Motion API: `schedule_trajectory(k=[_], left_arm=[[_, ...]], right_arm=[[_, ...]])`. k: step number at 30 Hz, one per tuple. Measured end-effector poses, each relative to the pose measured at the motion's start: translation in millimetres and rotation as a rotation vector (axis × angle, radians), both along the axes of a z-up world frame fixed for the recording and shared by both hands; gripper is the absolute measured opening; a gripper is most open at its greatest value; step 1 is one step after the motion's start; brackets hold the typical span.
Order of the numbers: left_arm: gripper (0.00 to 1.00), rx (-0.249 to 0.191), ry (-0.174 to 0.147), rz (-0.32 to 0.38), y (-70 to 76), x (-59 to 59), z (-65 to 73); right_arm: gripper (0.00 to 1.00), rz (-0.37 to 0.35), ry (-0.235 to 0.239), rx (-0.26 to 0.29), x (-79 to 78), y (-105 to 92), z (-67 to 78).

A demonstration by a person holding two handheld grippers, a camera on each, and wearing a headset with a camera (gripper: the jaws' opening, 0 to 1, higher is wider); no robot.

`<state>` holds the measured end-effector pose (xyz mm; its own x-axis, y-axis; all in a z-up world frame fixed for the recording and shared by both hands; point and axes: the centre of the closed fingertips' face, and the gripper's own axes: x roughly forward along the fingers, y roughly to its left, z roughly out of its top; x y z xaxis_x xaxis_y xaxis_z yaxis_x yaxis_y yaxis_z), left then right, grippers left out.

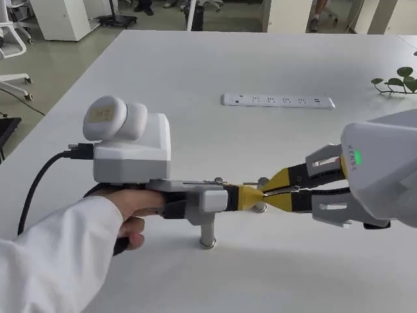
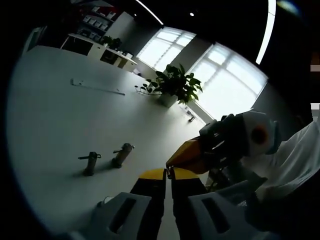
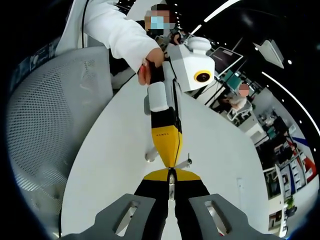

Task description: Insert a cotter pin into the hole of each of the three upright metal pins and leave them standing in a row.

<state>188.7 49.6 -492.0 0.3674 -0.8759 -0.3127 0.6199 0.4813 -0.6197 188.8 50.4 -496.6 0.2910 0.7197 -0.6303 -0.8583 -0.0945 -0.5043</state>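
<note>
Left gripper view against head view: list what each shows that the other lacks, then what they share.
Left gripper view: two upright metal pins, each with a thin piece sticking out near its top, and a bushy plant before windows. Head view: the foot of a metal pin below the left hand-held gripper, the hand holding it, its black cable. Both: the white table, the power strip, the right hand-held gripper meeting the left tip to tip.

My left gripper [image 1: 255, 195] hides the top of one metal pin [image 1: 208, 233] toward the worktop's [image 1: 195, 78] near edge; a second pin [image 1: 260, 208] shows just its foot. My right gripper [image 1: 268, 191] is cut off at the picture's edge. Whatever the tips pinch is too small to tell.
</note>
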Motion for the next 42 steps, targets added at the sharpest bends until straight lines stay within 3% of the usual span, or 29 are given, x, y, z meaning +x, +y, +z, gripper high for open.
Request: schedule_trajectory(k=[8,10,12,14,19,25,27,31,33,36,37,38,39,40,42], left_arm=[[0.01,-0.025,0.073,0.01,1.2,-1.9,-1.9],[0.01,-0.036,0.111,0.023,1.5,-2.0,-2.4],[0.0,-0.049,0.195,0.046,2.0,-3.7,-4.3],[0.0,-0.054,0.195,0.055,2.2,-1.9,-5.3],[0.0,-0.014,0.151,0.034,1.2,-6.0,-5.8],[0.0,0.004,0.117,0.021,2.6,-6.2,-4.5],[0.0,0.034,0.097,0.018,5.0,-5.8,-7.3],[0.0,0.055,0.082,0.011,11.5,-7.8,-10.1],[0.0,0.066,0.065,0.008,17.9,-7.7,-10.2],[0.0,0.103,0.015,-0.029,25.9,-11.0,-10.4],[0.0,0.111,-0.021,-0.05,28.0,-12.4,-8.8],[0.0,0.116,-0.032,-0.056,28.9,-12.9,-8.4],[0.0,0.132,-0.085,-0.09,30.9,-16.2,-5.8],[0.0,0.14,-0.116,-0.104,31.7,-17.2,-4.1],[0.0,0.162,-0.157,-0.136,33.3,-21.8,-1.6]], right_arm=[[0.0,0.008,-0.005,-0.014,-2.8,0.6,-1.4],[0.0,0.005,-0.003,-0.014,-2.9,0.5,-1.5],[0.0,0.005,0.0,-0.014,-3.8,1.1,-2.0],[0.0,0.005,-0.005,-0.018,-3.9,1.4,-3.2],[0.0,0.002,0.02,-0.011,-6.9,1.7,-4.7],[0.0,0.006,0.013,0.006,-7.9,2.1,-2.6],[0.0,0.001,0.016,0.006,-7.0,1.3,-2.8],[0.14,-0.029,0.029,-0.001,-1.3,-5.2,-5.0],[0.15,-0.064,0.031,-0.011,4.1,-12.0,-7.2],[0.19,-0.112,0.153,0.026,-0.5,-15.7,-12.1],[0.21,-0.124,0.223,0.044,-5.4,-15.6,-14.1],[0.22,-0.127,0.245,0.048,-7.0,-15.7,-14.7],[0.22,-0.131,0.271,0.07,-7.4,-14.6,-14.7],[0.22,-0.131,0.289,0.073,-8.7,-14.9,-15.4],[0.2,-0.146,0.315,0.086,-5.5,-15.8,-16.3]])
